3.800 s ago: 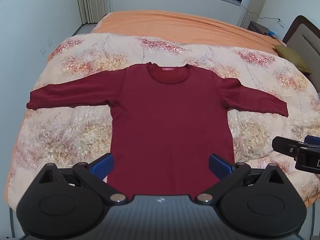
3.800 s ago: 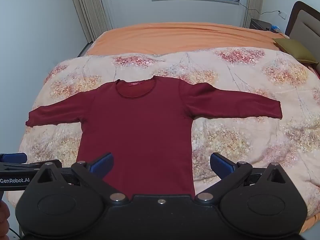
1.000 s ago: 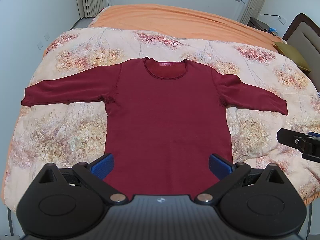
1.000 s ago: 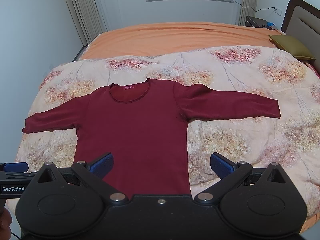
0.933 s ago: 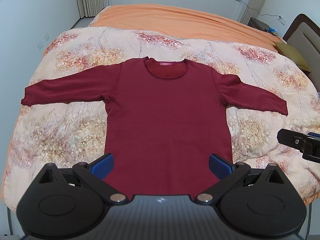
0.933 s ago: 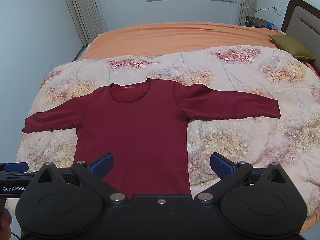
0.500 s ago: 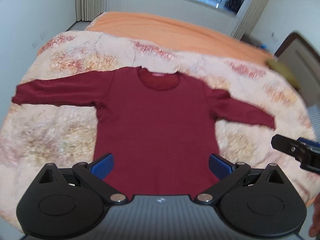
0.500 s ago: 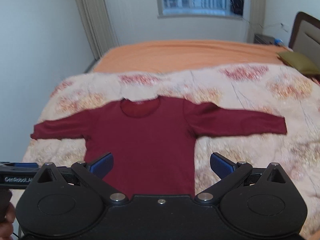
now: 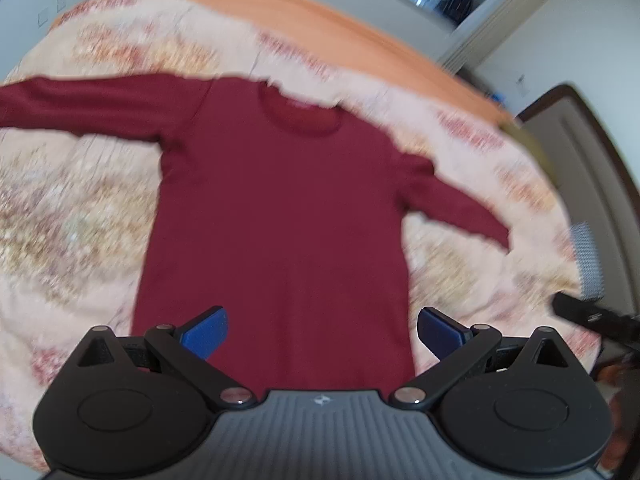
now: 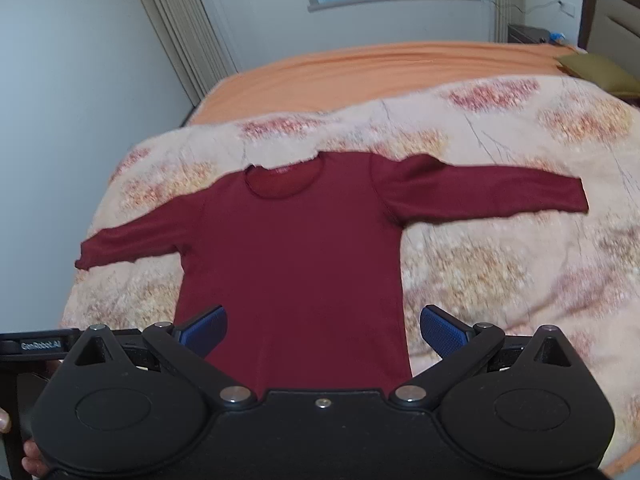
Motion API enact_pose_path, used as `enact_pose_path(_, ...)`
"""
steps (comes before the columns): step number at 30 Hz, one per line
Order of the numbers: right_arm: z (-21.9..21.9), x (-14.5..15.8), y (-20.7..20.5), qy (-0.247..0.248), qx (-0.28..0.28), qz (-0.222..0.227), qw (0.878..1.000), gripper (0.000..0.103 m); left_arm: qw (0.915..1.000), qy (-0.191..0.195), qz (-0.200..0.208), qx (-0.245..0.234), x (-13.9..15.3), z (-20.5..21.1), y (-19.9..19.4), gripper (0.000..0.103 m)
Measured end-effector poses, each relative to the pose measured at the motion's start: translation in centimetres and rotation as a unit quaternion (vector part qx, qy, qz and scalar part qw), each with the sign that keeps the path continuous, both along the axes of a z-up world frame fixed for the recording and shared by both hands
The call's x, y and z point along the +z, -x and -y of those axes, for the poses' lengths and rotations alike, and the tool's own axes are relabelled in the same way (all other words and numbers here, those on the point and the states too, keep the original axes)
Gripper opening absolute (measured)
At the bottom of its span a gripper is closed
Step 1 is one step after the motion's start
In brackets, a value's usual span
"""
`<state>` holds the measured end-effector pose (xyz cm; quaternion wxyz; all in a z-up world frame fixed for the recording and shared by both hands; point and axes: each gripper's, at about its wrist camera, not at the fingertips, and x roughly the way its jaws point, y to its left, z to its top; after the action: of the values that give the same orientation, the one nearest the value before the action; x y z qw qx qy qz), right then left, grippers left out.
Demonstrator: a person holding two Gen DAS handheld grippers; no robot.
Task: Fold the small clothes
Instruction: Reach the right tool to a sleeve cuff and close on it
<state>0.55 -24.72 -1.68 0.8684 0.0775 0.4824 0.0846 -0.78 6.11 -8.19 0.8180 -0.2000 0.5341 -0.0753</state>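
Note:
A dark red long-sleeved top (image 9: 280, 208) (image 10: 296, 248) lies flat on the floral quilt, front up, both sleeves spread out sideways and the neckline at the far end. My left gripper (image 9: 322, 330) hangs open above the hem, blue pads wide apart with nothing between them. My right gripper (image 10: 324, 330) is also open over the hem, its pads straddling the lower body of the top. The left wrist view is blurred. The right gripper's tip (image 9: 592, 316) shows at the right edge of the left wrist view.
The floral quilt (image 10: 500, 272) covers the near half of a bed with an orange sheet (image 10: 380, 68) behind it. A headboard (image 10: 612, 20) and olive pillow (image 10: 600, 70) stand at the right, curtains (image 10: 180, 40) and a window at the back. A hand (image 10: 32, 460) shows bottom left.
Both grippers have tilted and moved; the top sits lower and larger in the views. The left wrist view has swung and blurred. Both grippers stay open.

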Motion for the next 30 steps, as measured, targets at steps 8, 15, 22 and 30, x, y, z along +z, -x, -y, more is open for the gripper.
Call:
enact_pose_path(8,-1.0,2.8,3.9,0.074,-0.037,0.131,0.988,0.103,0.9992,-0.001,-0.01,-0.037,-2.8,-0.9,0.0,0.103)
enact_pose_path(15,0.4,2.9,3.8,0.074,-0.074,0.116,0.988,0.102,0.9943,-0.004,0.038,-0.099,-0.6,1.7,-2.8,0.103)
enact_pose_path(22,4.7,2.7,0.4,0.069,-0.074,0.14,0.985,0.102,0.9918,-0.034,0.068,-0.103,2.7,4.4,-5.1,0.103)
enact_pose_path(30,14.0,-1.3,-7.9,0.038,-0.004,0.141,0.989,0.102,0.9945,-0.074,0.013,-0.074,1.8,7.9,-6.5,0.103)
